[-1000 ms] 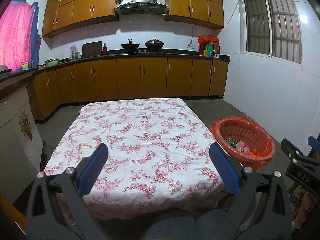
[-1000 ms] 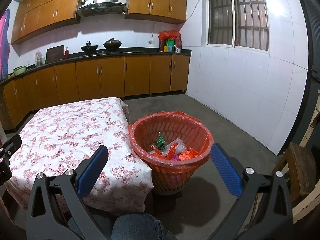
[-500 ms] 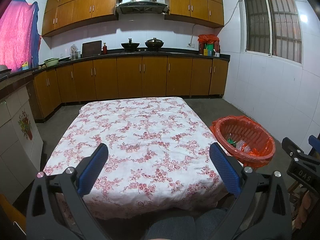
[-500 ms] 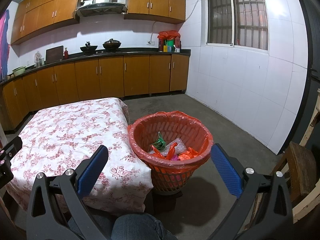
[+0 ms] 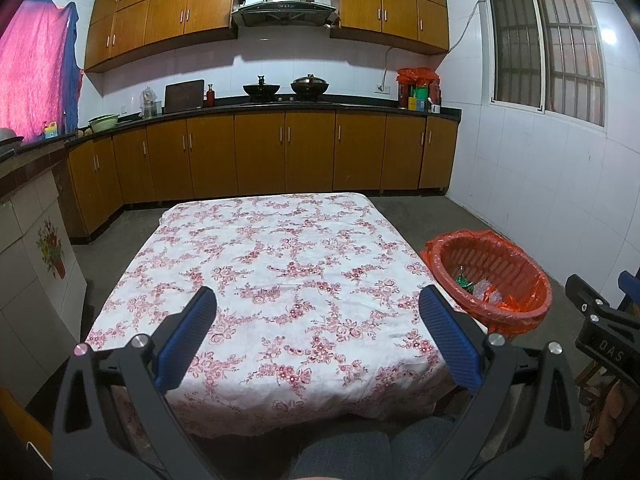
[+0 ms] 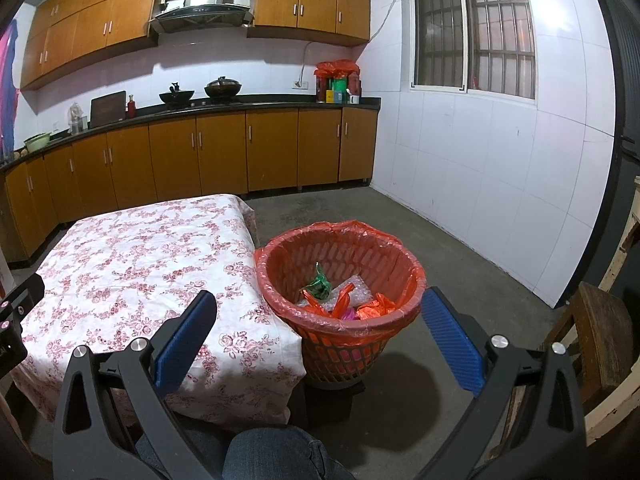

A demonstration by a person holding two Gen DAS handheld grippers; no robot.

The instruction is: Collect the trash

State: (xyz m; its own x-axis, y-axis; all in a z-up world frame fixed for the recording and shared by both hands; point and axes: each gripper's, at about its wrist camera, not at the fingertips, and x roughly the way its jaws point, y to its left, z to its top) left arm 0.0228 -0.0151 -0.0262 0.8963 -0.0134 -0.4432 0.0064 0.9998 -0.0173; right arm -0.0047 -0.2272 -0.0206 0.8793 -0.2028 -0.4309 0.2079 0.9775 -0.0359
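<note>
A floral-clothed table [image 5: 288, 264] stands bare in the kitchen; the trash, crumpled wrappers [image 6: 340, 300], lies in the red-lined basket [image 6: 280, 256] beside it. Both the left hand-held gripper [image 5: 316, 320] and right hand-held gripper [image 6: 320, 320] gape empty. Such wrappers look light and soft, best pinched at a fold.

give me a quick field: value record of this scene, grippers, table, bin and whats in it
left gripper: open, holding nothing, over the table's near end
right gripper: open, holding nothing, facing the bin
table: floral cloth, no trash seen on it
bin: orange basket with orange liner, on the floor at the table's right
bin contents: green wrapper, clear plastic, orange scraps
task state: looks finished
</note>
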